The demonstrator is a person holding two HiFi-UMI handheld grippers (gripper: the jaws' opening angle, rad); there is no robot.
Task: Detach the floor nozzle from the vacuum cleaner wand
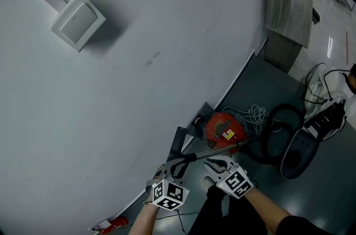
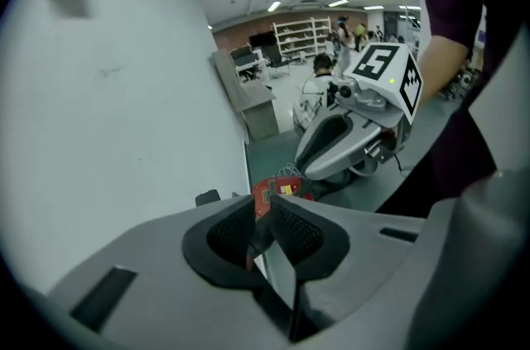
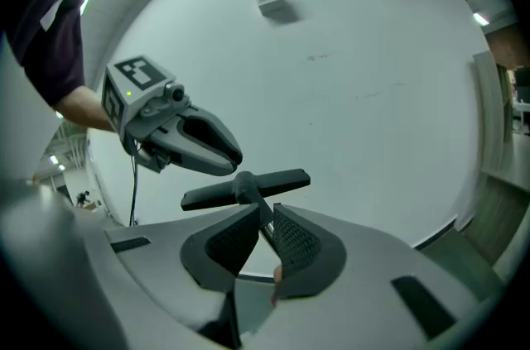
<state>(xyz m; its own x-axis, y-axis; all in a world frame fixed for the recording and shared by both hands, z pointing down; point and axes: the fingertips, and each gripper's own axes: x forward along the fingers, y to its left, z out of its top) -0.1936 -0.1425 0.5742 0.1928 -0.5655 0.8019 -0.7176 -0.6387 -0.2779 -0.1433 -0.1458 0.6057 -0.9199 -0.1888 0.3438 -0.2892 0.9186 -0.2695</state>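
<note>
A red canister vacuum (image 1: 224, 129) lies on the floor by the wall. Its metal wand (image 1: 198, 155) runs to a dark floor nozzle (image 1: 179, 142) that leans on the wall. My left gripper (image 1: 181, 163) grips the wand close to the nozzle, and my right gripper (image 1: 214, 161) grips it just behind, towards the canister. In the right gripper view the wand (image 3: 266, 226) sits pinched between the pads of the right gripper (image 3: 263, 237), with the nozzle (image 3: 246, 187) straight ahead. In the left gripper view the left gripper (image 2: 261, 228) has a narrow gap, with the wand in it and the canister (image 2: 273, 193) beyond.
A black hose (image 1: 276, 136) loops from the canister beside a white cable coil (image 1: 256, 114) and a dark grey appliance (image 1: 299, 154). The white wall (image 1: 111, 89) carries a junction box (image 1: 78, 21). A grey cabinet (image 1: 287, 6) stands farther back. A small red item (image 1: 114, 223) lies by the skirting.
</note>
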